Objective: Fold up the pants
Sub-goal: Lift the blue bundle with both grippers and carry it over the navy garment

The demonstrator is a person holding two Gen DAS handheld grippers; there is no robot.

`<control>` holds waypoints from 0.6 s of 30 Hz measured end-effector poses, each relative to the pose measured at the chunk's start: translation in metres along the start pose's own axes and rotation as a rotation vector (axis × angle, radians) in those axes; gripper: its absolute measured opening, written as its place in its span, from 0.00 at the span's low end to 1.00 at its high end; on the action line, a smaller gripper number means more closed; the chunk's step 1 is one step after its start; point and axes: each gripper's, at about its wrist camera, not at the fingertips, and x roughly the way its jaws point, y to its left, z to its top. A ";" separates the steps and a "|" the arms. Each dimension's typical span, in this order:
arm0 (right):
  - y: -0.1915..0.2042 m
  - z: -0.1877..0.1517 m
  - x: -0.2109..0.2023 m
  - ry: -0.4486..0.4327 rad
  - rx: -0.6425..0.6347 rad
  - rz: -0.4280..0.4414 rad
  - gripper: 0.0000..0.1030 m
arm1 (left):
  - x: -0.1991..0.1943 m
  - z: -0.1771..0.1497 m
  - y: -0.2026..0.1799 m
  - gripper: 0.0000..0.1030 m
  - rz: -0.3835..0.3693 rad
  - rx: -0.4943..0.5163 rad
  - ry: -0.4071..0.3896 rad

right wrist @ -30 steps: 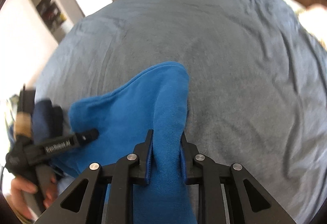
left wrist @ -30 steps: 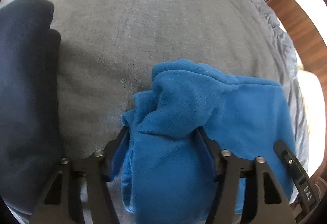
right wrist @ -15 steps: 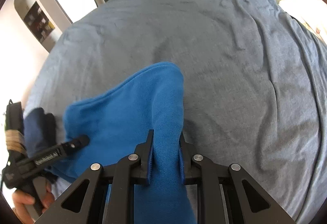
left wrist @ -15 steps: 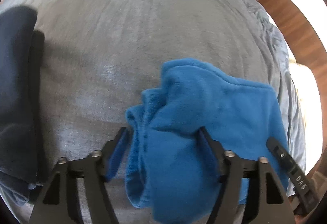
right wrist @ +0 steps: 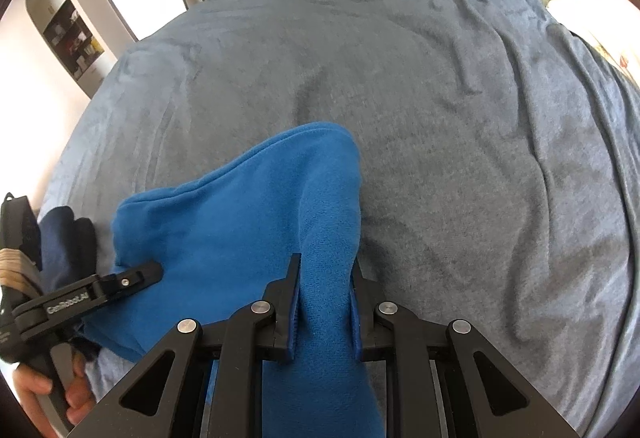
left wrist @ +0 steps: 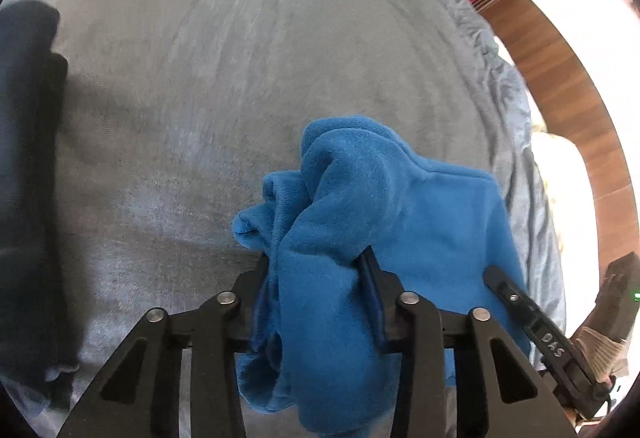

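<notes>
A dark navy garment (left wrist: 28, 178) lies at the left on the grey bed cover (left wrist: 248, 86). The left tool (left wrist: 316, 278) is closing its jaws around a bunched fold of the blue pants (left wrist: 420, 222), which rest on the bed. The right tool (right wrist: 325, 290) is clenched on the other edge of the pants.

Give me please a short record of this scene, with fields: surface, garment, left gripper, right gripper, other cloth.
surface: grey bed cover
garment: blue fleece pants, bunched, partly lifted
left gripper: jaws closing, a thick bundle of the pants between them
right gripper: shut on a fold of the pants
other cloth: dark navy garment, lying at the far left, apart from the pants
</notes>
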 end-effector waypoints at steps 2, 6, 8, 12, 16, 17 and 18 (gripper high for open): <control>0.002 0.000 -0.005 -0.005 -0.004 0.000 0.19 | -0.011 0.001 -0.005 0.35 -0.016 0.006 -0.021; 0.007 0.002 -0.022 -0.031 -0.015 0.004 0.19 | -0.041 0.001 -0.014 0.34 -0.038 0.020 -0.079; 0.012 0.004 -0.033 -0.048 -0.024 0.010 0.19 | -0.059 -0.002 -0.009 0.34 -0.058 0.016 -0.101; 0.029 0.010 -0.054 -0.078 -0.064 0.027 0.19 | -0.097 -0.004 -0.005 0.33 -0.070 0.011 -0.157; 0.056 0.015 -0.076 -0.117 -0.095 0.068 0.19 | -0.146 -0.004 0.007 0.33 -0.064 0.013 -0.243; 0.066 0.016 -0.082 -0.129 -0.111 0.081 0.19 | -0.161 -0.004 0.011 0.33 -0.061 0.011 -0.267; 0.076 0.016 -0.087 -0.140 -0.124 0.094 0.19 | -0.174 -0.004 0.016 0.33 -0.057 0.009 -0.289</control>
